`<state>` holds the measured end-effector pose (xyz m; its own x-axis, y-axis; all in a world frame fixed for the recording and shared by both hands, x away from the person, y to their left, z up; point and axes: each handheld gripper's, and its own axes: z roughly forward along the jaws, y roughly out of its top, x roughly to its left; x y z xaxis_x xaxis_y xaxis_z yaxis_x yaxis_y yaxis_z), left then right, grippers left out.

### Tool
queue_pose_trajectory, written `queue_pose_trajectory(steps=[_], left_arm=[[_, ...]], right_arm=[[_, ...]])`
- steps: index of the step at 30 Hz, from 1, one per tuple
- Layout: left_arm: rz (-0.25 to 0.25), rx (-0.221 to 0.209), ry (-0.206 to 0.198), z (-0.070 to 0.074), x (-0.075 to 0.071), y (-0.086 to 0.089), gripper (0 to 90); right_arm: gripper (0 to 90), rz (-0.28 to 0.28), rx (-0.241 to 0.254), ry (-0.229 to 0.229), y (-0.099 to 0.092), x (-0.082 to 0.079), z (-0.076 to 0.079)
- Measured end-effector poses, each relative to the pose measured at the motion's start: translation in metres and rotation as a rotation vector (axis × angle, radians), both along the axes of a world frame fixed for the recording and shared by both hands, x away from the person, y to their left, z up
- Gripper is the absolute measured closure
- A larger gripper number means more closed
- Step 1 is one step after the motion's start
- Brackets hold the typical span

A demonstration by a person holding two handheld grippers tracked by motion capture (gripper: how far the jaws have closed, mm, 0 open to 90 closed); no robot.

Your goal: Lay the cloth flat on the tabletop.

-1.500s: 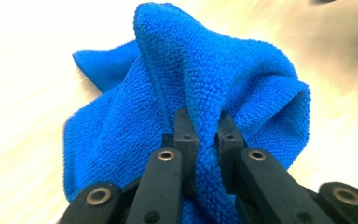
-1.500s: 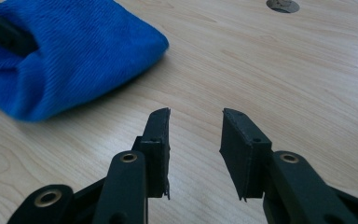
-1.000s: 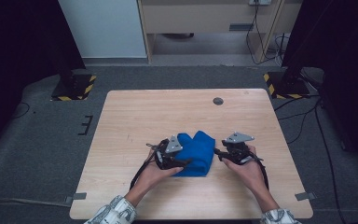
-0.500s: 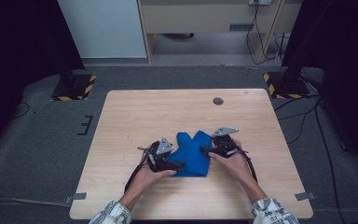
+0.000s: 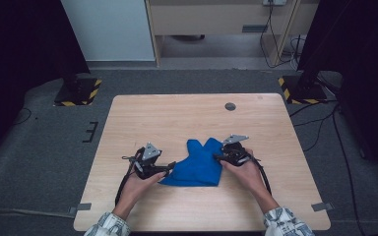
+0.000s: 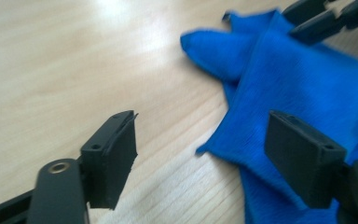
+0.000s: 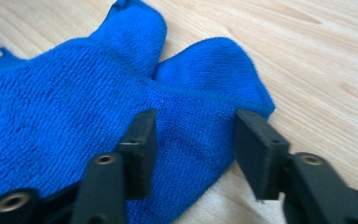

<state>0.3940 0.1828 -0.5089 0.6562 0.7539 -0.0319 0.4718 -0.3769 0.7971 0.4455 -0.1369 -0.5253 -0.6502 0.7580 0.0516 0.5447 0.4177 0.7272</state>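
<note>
A crumpled blue cloth lies on the wooden table, a little in front of its middle. My left gripper is at the cloth's near left corner. In the left gripper view it stands open, its jaws having just been closing, with the corner of the cloth between them and one jaw over the fabric. My right gripper is at the cloth's right edge. Its jaws have just been closing too. They straddle a fold of the cloth without pressing on it.
A small dark round grommet sits in the table near the far edge. Bare wood runs all round the cloth. On the floor beyond the table stand two black bases with yellow-striped corners, and cables trail at the right.
My left gripper has moved left to the cloth's near left corner. The right gripper has shifted a little left onto the cloth's edge. The cloth now lies wider and flatter.
</note>
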Motion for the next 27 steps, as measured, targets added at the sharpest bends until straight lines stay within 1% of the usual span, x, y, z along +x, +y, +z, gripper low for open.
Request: queue_pose_trajectory(steps=[2,4,5,7,8,10,11,12,14,15,19,20,21,22,23,24,25,27], left_arm=[[-0.004,0.02,0.016,-0.004,0.003,-0.004,26.7],[-0.004,0.039,0.023,-0.008,0.005,-0.01,27.0],[-0.002,0.046,0.019,-0.008,0.006,-0.011,27.3],[0.0,0.047,0.021,-0.009,0.008,-0.014,28.9],[0.005,0.047,0.026,-0.011,0.009,-0.016,29.2],[0.0,0.043,0.041,-0.013,0.01,-0.019,29.6],[-0.003,0.048,0.041,-0.014,0.01,-0.021,30.1],[-0.012,0.058,0.045,-0.015,0.01,-0.023,30.1],[-0.025,0.075,0.059,-0.018,0.01,-0.026,30.1],[-0.027,0.088,0.063,-0.019,0.01,-0.027,30.1],[-0.04,0.089,0.074,-0.021,0.009,-0.03,31.5],[-0.043,0.08,0.087,-0.021,0.01,-0.03,32.8],[-0.043,0.071,0.093,-0.022,0.009,-0.029,35.5],[-0.051,0.072,0.09,-0.022,0.009,-0.03,37.3],[-0.069,0.068,0.092,-0.021,0.008,-0.03,41.2],[-0.077,0.068,0.095,-0.021,0.007,-0.031,49.6],[-0.083,0.063,0.099,-0.02,0.007,-0.032,49.6],[-0.102,0.053,0.108,-0.02,0.006,-0.032,58.5]], right_arm=[[65.2,0.005,-0.01,-0.001,0.0,-0.001,-0.001],[72.4,0.022,-0.011,0.003,0.0,-0.002,-0.002],[76.0,0.025,-0.008,0.004,0.001,-0.003,-0.003],[83.0,0.04,-0.01,-0.003,0.001,-0.004,-0.001],[84.7,0.043,-0.004,-0.003,0.001,-0.005,0.0],[85.5,0.048,-0.004,-0.016,0.002,-0.009,0.004],[85.6,0.049,-0.005,-0.033,0.003,-0.014,0.008],[85.6,0.049,-0.005,-0.033,0.003,-0.014,0.008],[85.5,0.052,-0.009,-0.052,0.004,-0.02,0.014],[85.4,0.052,-0.003,-0.055,0.004,-0.022,0.016],[84.4,0.062,0.006,-0.061,0.004,-0.028,0.019],[84.1,0.059,0.011,-0.061,0.003,-0.028,0.02],[83.7,0.056,0.014,-0.061,0.003,-0.029,0.02],[83.3,0.052,0.019,-0.063,0.002,-0.029,0.021],[83.1,0.053,0.019,-0.062,0.001,-0.029,0.021],[82.8,0.051,0.022,-0.063,-0.002,-0.029,0.022],[82.8,0.051,0.022,-0.063,-0.002,-0.029,0.022],[82.8,0.047,0.03,-0.063,-0.003,-0.029,0.023]])
